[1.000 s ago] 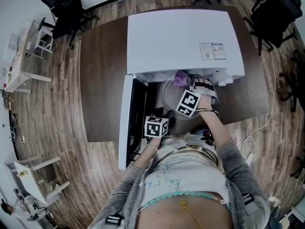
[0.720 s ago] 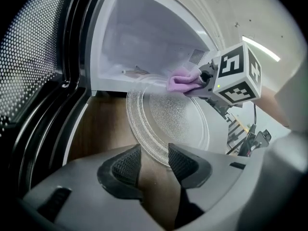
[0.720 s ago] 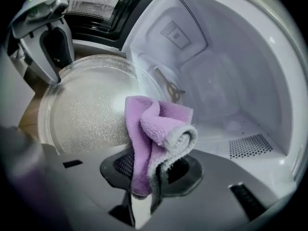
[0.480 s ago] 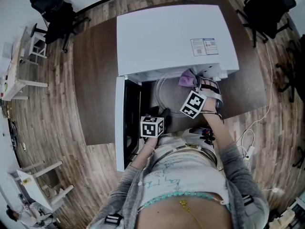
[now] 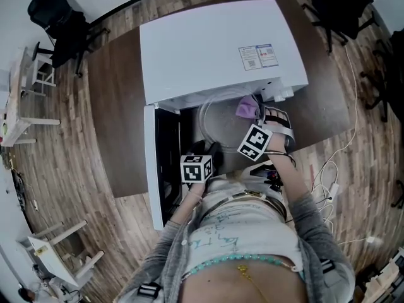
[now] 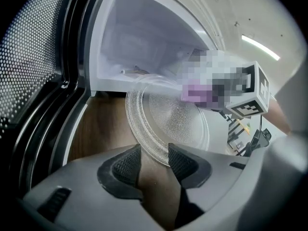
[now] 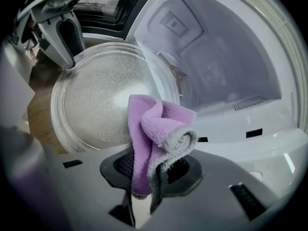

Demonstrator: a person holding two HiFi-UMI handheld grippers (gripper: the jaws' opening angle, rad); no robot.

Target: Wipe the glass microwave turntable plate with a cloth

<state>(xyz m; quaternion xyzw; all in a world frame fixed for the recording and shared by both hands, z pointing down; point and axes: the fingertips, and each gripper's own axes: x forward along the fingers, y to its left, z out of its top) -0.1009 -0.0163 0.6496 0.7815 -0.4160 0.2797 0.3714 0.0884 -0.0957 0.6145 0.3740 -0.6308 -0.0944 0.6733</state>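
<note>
Wood-brown table [image 5: 117,118]: in the head view it carries the white microwave [image 5: 214,49], whose door [image 5: 151,169] is swung open. Plank floor [image 5: 63,163] and black chairs [image 5: 53,14] lie around it.
Glass plate [image 6: 163,119]: in the left gripper view it is tilted before the cavity, its rim pinched by the left gripper [image 6: 154,150].
Purple cloth [image 7: 154,124]: in the right gripper view it is clamped in the right gripper [image 7: 151,167] and bunched at the plate's rim.

Left gripper [image 6: 154,154] sits low, close in to the body and angled downward, its jaws pinching the rim of the glass turntable plate [image 6: 166,117] between the pads. Right gripper [image 7: 155,163] reaches further out, also tipped down, clamped on a bunched purple cloth [image 7: 156,124]. Right forearm [image 5: 291,178] extends bare from a grey sleeve [image 5: 312,216]; left forearm [image 5: 190,199] is tucked in.
</note>
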